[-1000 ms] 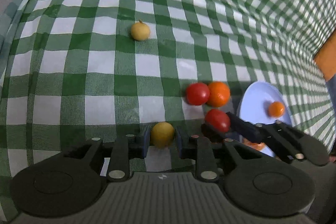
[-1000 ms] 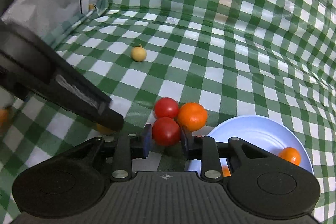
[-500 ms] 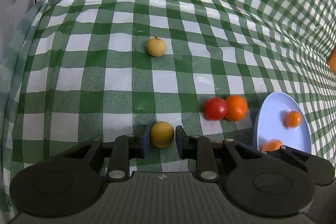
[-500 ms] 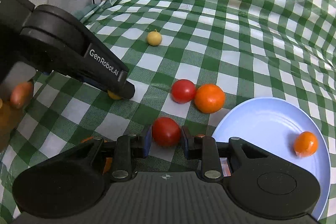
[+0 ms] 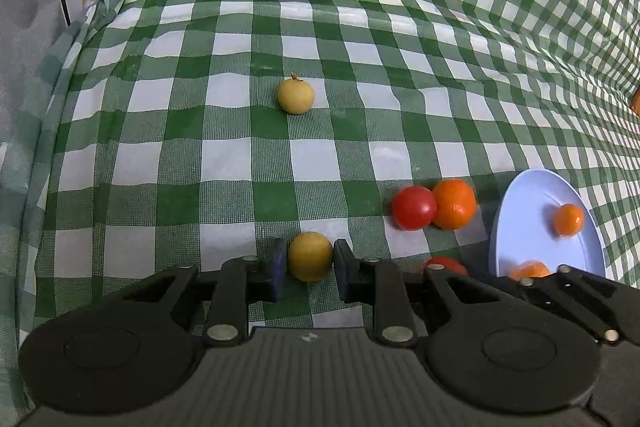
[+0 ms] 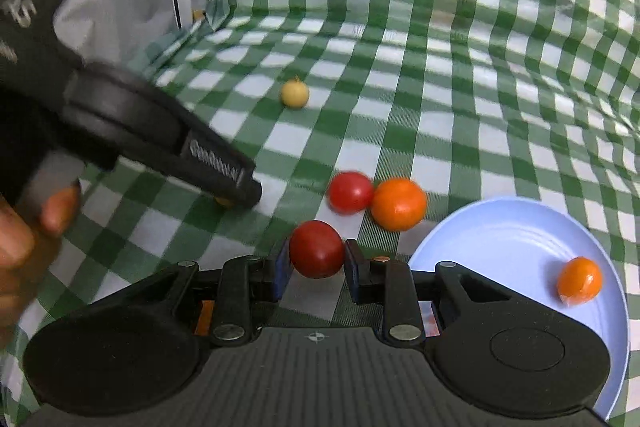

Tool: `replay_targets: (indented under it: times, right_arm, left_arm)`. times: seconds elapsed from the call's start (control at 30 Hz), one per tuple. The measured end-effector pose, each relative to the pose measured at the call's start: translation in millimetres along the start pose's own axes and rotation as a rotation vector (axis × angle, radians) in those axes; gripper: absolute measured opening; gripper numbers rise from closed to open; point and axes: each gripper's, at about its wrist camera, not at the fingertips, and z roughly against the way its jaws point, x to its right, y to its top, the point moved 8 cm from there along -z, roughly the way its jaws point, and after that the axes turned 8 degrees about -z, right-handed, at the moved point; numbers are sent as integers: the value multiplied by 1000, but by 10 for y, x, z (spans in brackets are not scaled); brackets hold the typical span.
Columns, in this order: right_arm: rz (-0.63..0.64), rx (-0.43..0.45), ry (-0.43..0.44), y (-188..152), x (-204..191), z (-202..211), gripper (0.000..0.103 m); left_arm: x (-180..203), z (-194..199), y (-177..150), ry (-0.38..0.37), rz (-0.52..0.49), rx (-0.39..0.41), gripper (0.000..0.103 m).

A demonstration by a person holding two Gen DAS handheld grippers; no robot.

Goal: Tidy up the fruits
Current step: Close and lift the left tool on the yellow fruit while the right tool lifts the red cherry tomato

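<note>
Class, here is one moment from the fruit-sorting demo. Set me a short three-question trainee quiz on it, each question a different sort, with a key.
1. True or false: the right tongs are shut on a red tomato.
2. What do the left tongs grip? A) yellow fruit B) orange C) plate
3. How many fruits does the right wrist view show whole on the blue plate?

Key: 1 true; 2 A; 3 one, a small orange fruit.

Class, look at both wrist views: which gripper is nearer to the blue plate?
Right. The right gripper, shut on a red tomato, sits beside the blue plate; the left gripper, gripping a yellow fruit, is farther away.
</note>
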Motion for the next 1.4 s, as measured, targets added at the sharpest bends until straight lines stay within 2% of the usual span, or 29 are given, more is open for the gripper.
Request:
replay_targets:
  times: [0.37, 0.8, 1.27, 1.4]
  right_arm:
    - [-33, 104, -1, 182, 126, 259, 30]
    - [-70, 177, -35, 249, 409, 557, 30]
    - [-127, 195, -86, 243, 818, 651, 30]
    - [-141, 204, -89, 269, 870, 682, 30]
  left_arm:
    - [66, 165, 164, 63, -15, 97, 27]
    - [153, 355, 211, 93, 9, 147, 27]
    - [456, 187, 342, 64, -22, 211, 27]
    - [523, 137, 362, 38, -23, 209, 27]
